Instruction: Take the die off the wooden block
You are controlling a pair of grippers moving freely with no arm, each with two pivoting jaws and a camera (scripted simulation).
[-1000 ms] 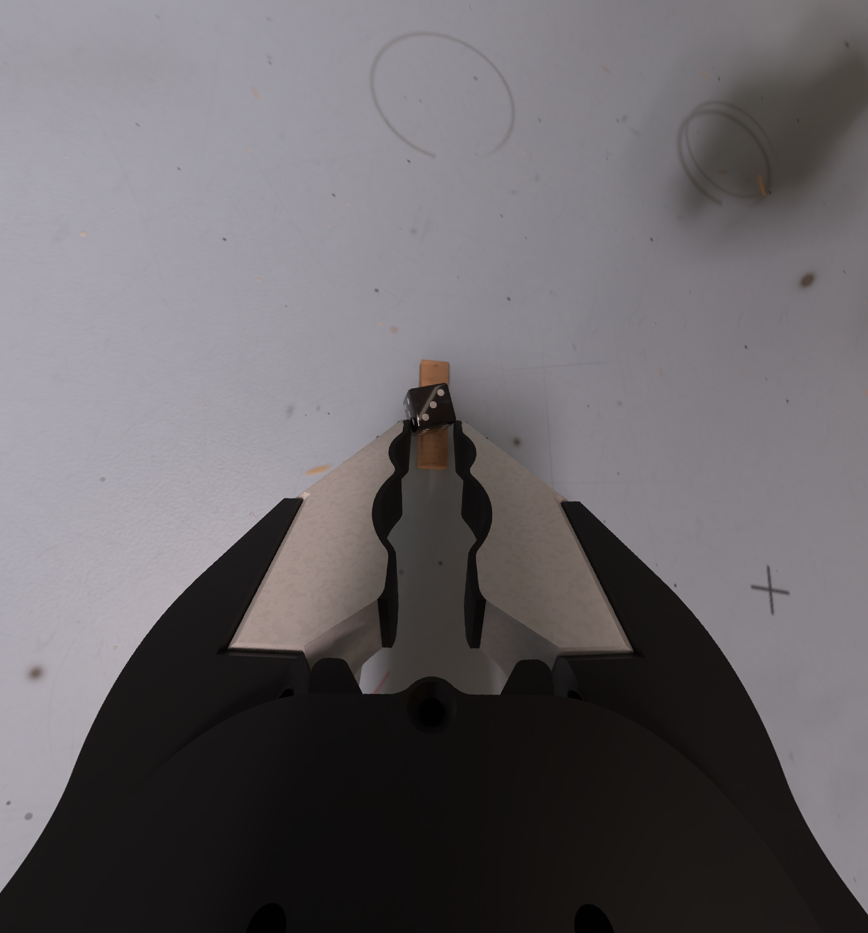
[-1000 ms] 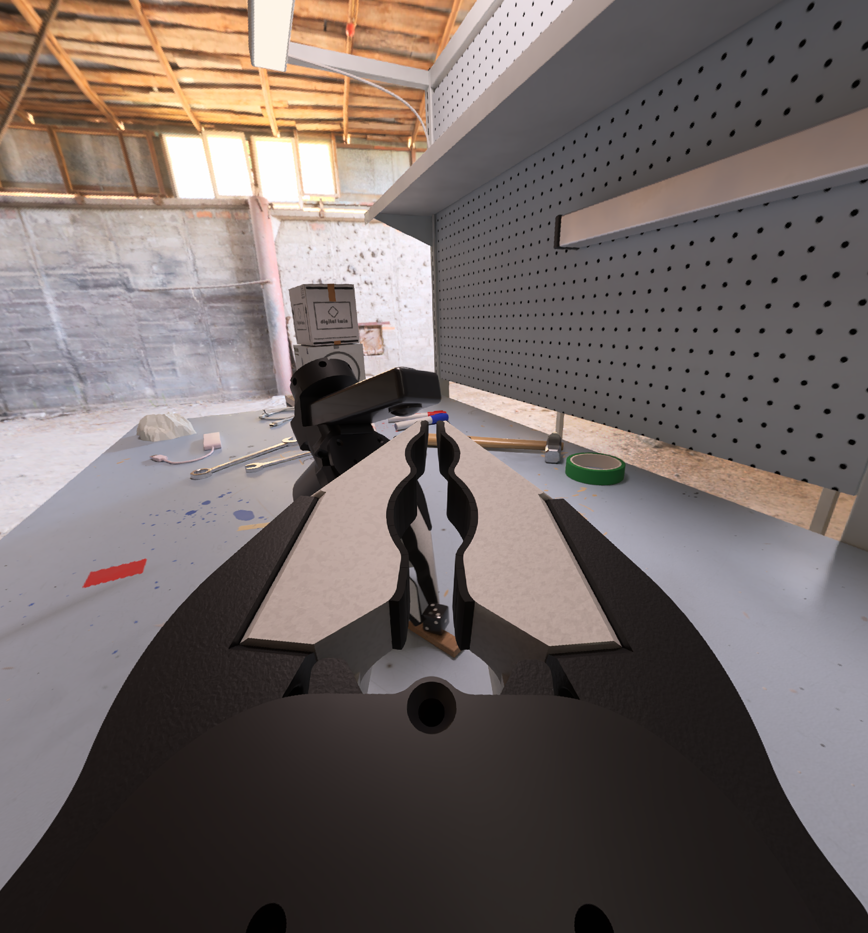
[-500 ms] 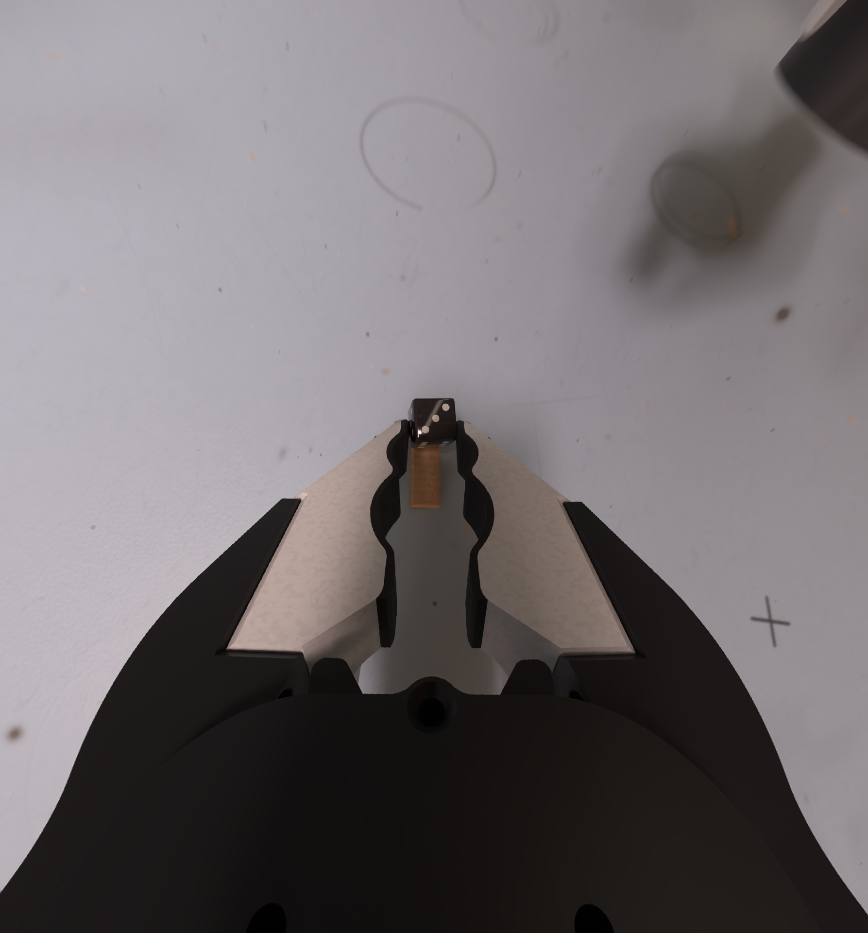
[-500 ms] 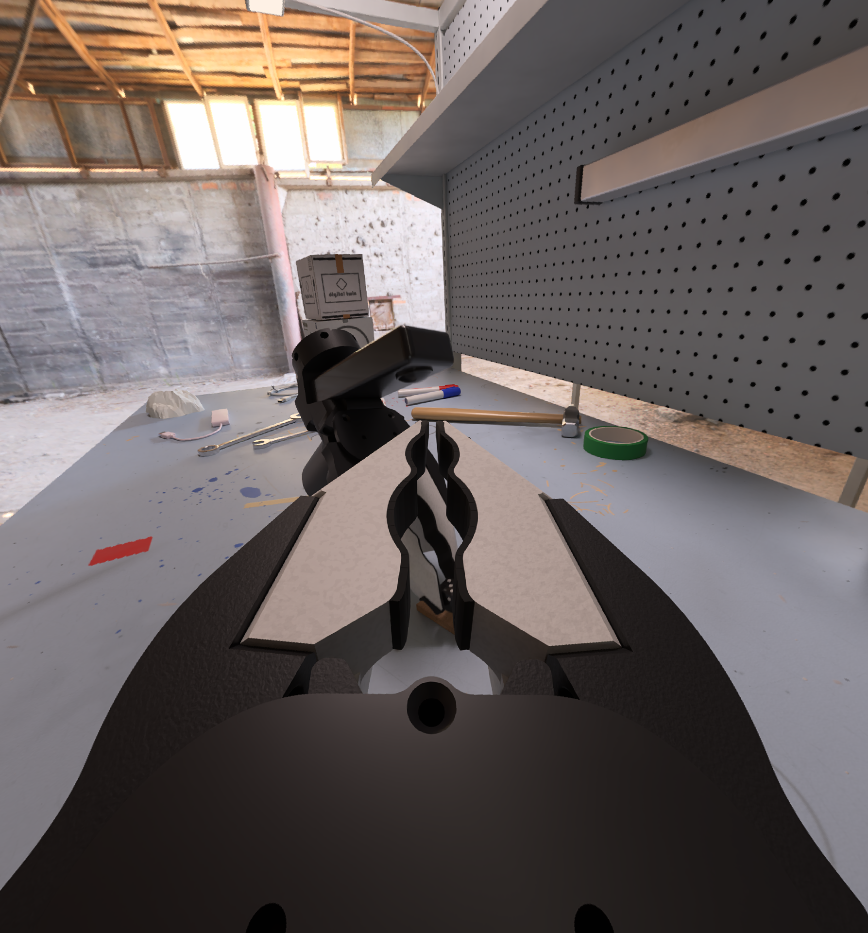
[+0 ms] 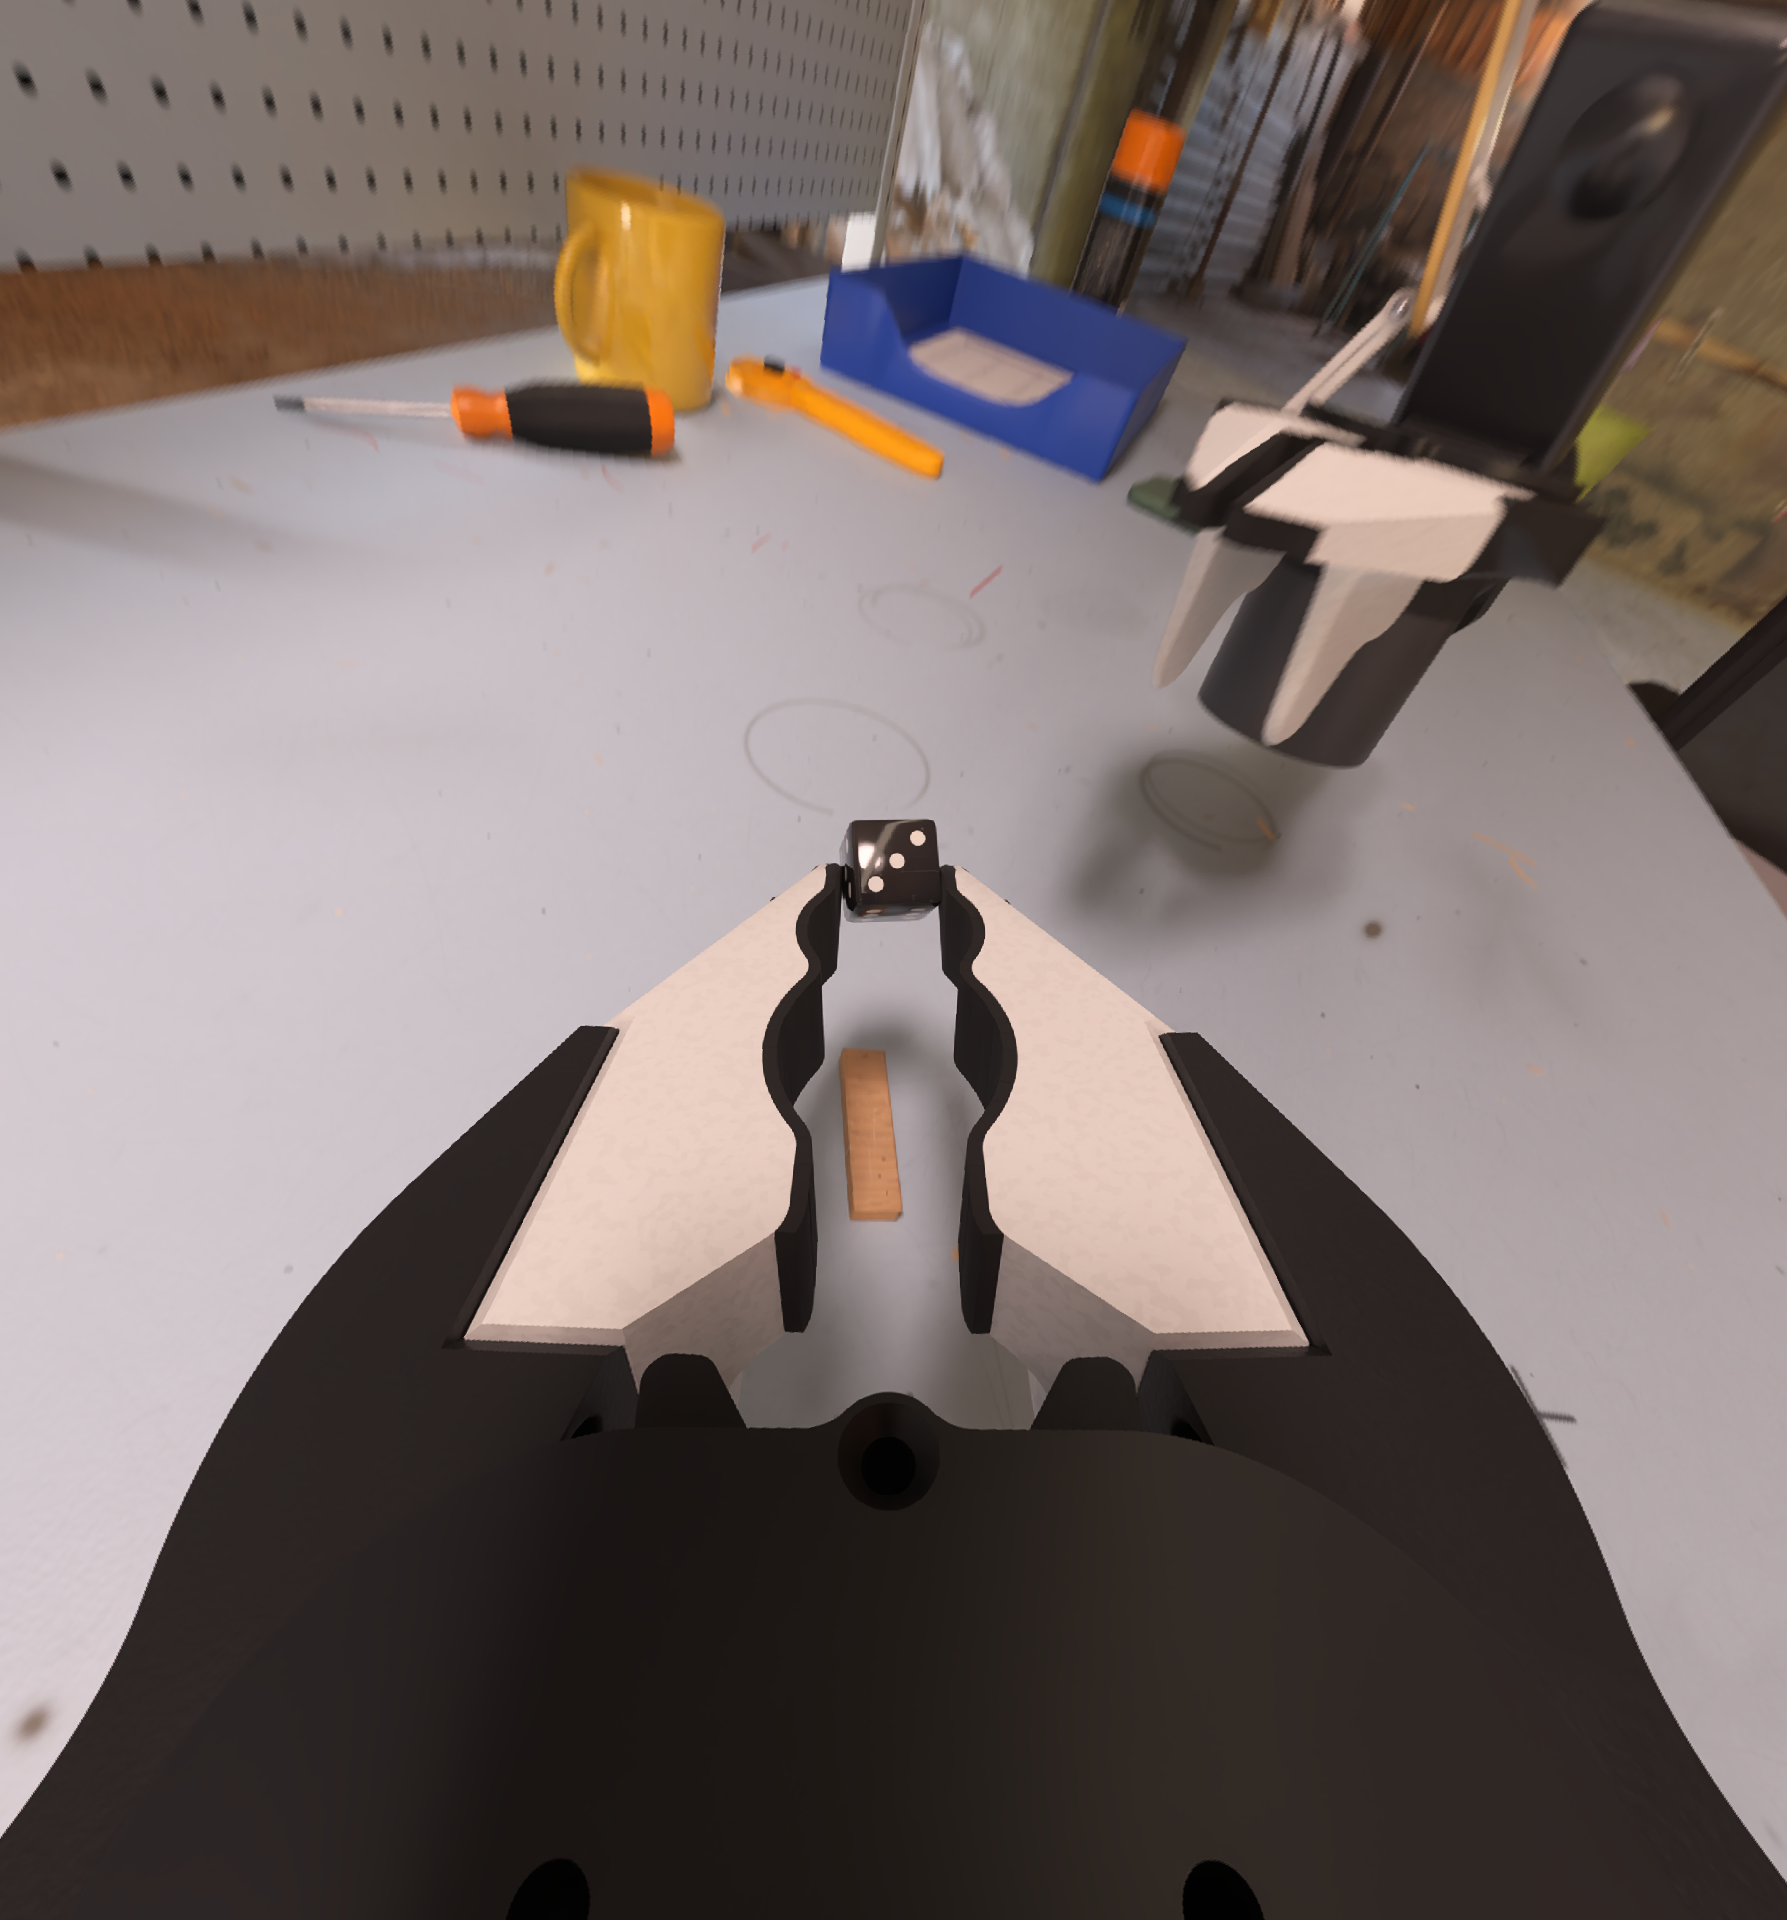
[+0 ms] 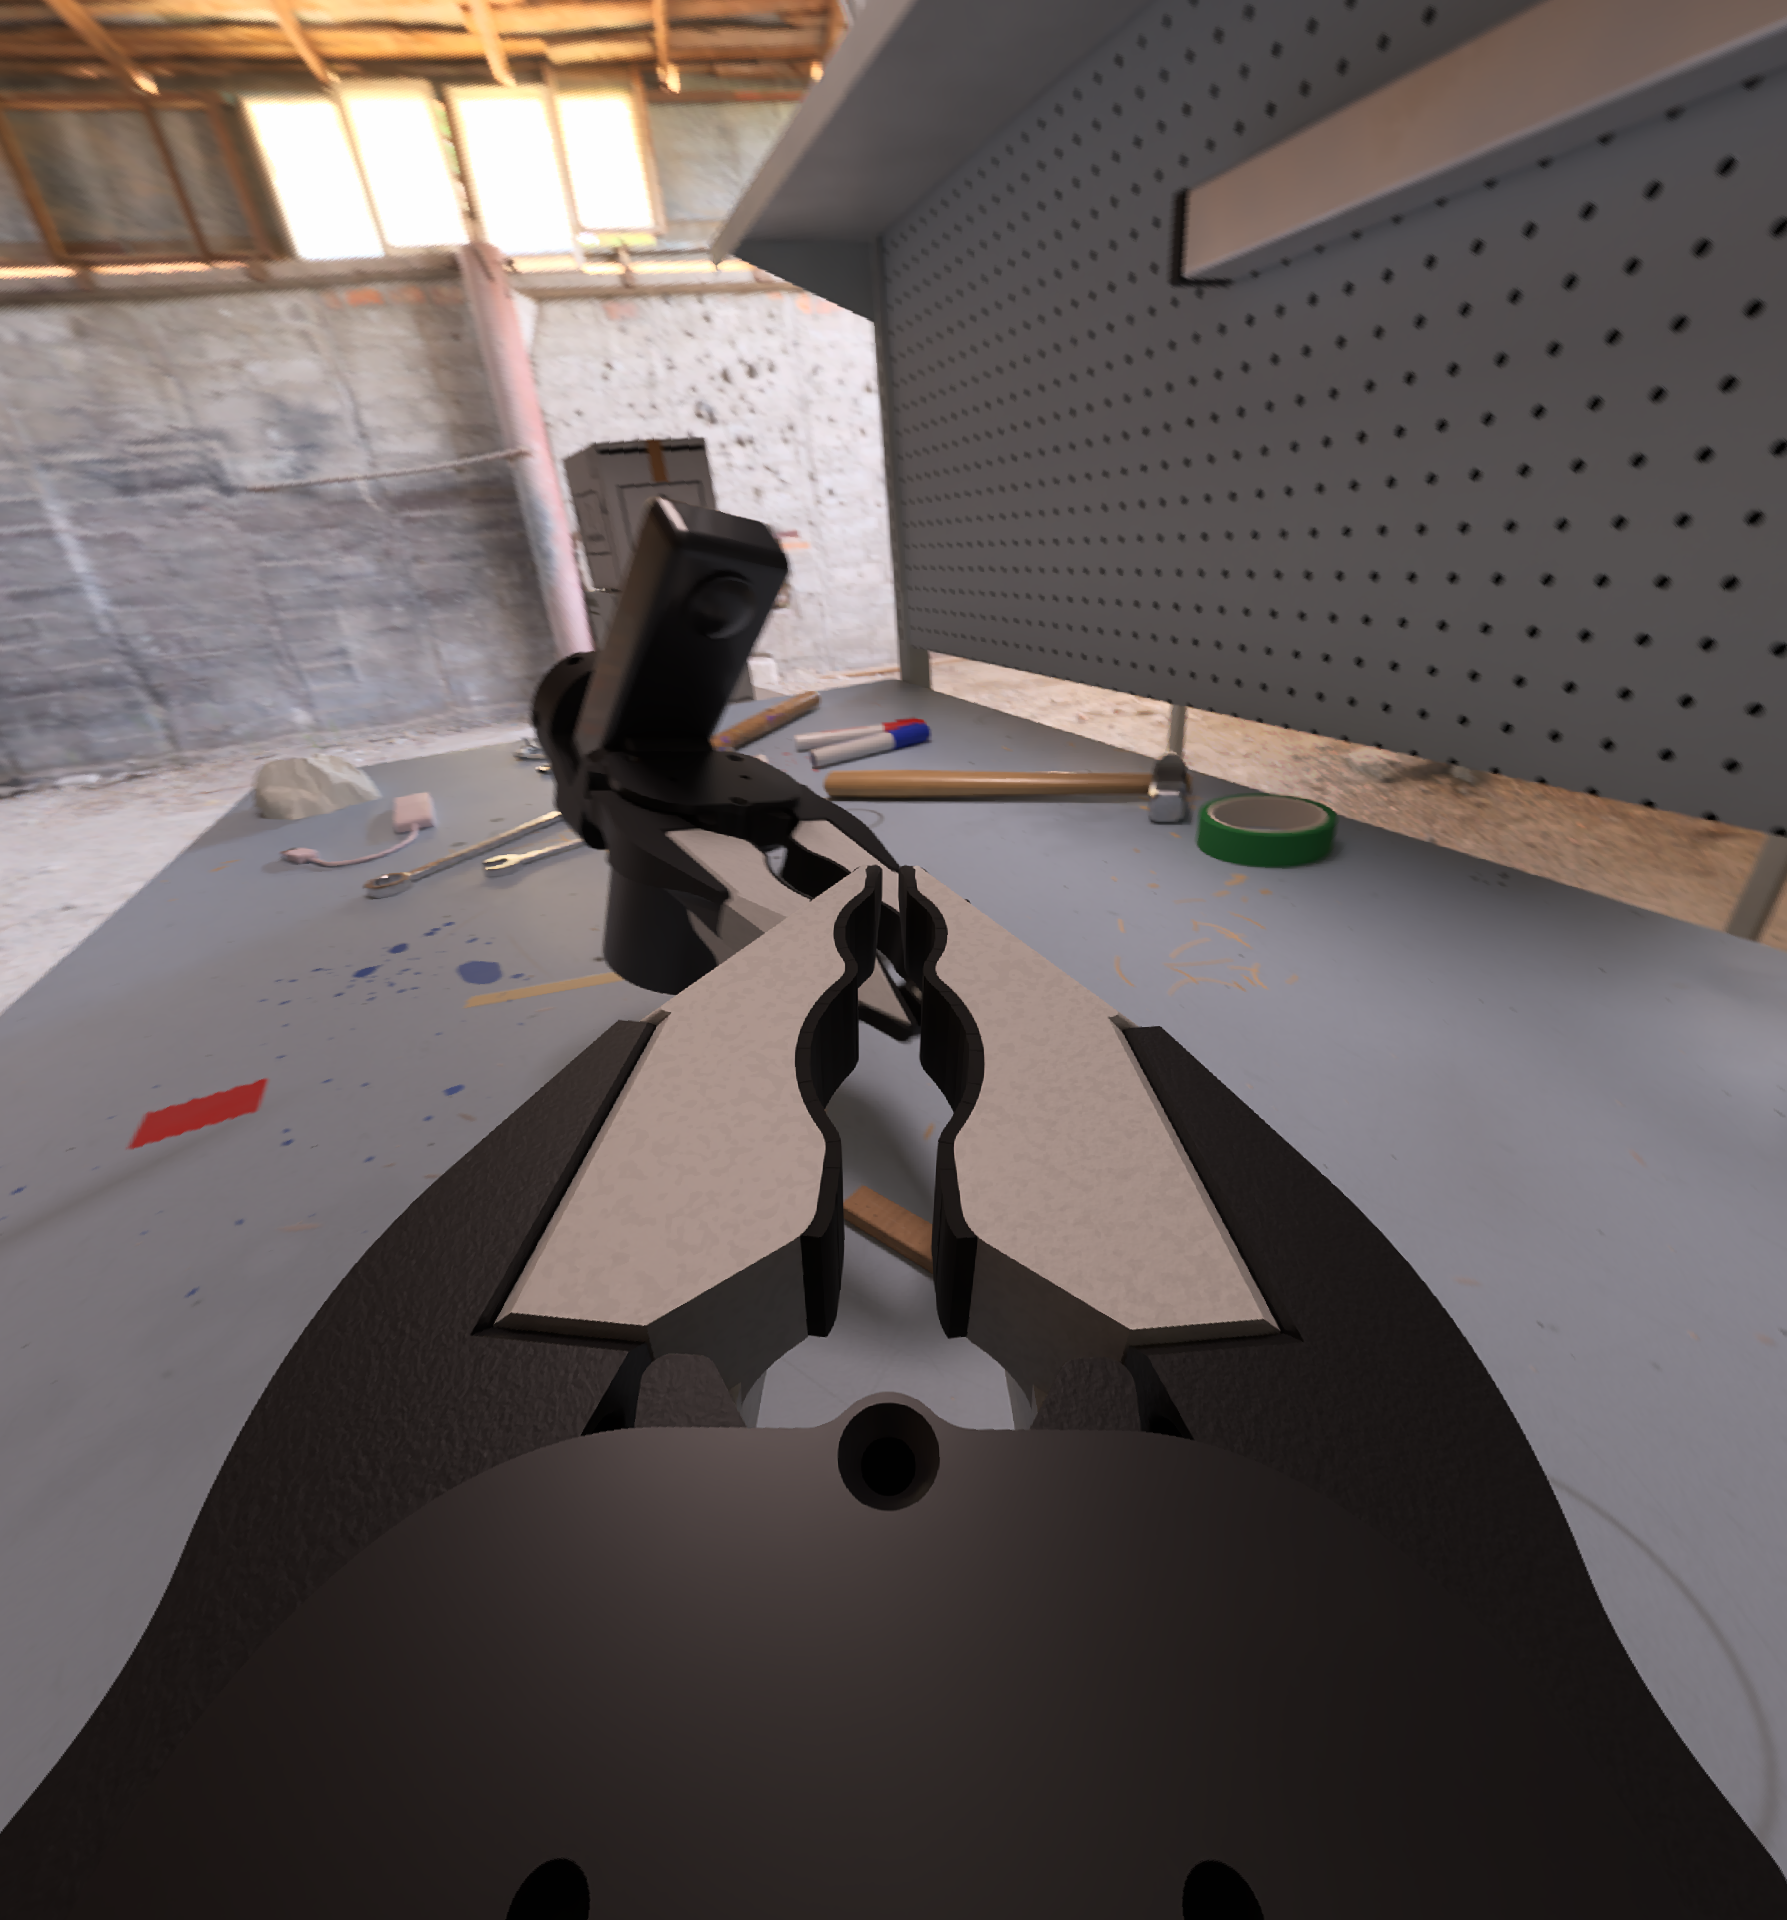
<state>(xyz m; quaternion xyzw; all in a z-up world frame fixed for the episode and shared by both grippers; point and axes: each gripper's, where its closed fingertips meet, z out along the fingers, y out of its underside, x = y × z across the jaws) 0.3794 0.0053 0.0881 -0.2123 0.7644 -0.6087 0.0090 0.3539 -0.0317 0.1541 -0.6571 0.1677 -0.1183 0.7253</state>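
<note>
My left gripper is shut on the black die, which sits between its fingertips, lifted above the table. The wooden block, a thin tan strip, lies flat on the grey table below and behind the die, seen between the fingers. It also shows in the right wrist view. My right gripper is shut and empty, held above the table. It shows in the left wrist view at the far right. The left gripper shows in the right wrist view, its fingertips hidden behind my right fingers.
A yellow mug, an orange-and-black screwdriver, an orange utility knife and a blue tray stand at the far edge by the pegboard. A hammer, green tape roll, markers and wrenches lie beyond.
My left gripper has risen and tilted up with the die, away from the wooden block, which stays on the table. The right gripper has drawn back and risen.
</note>
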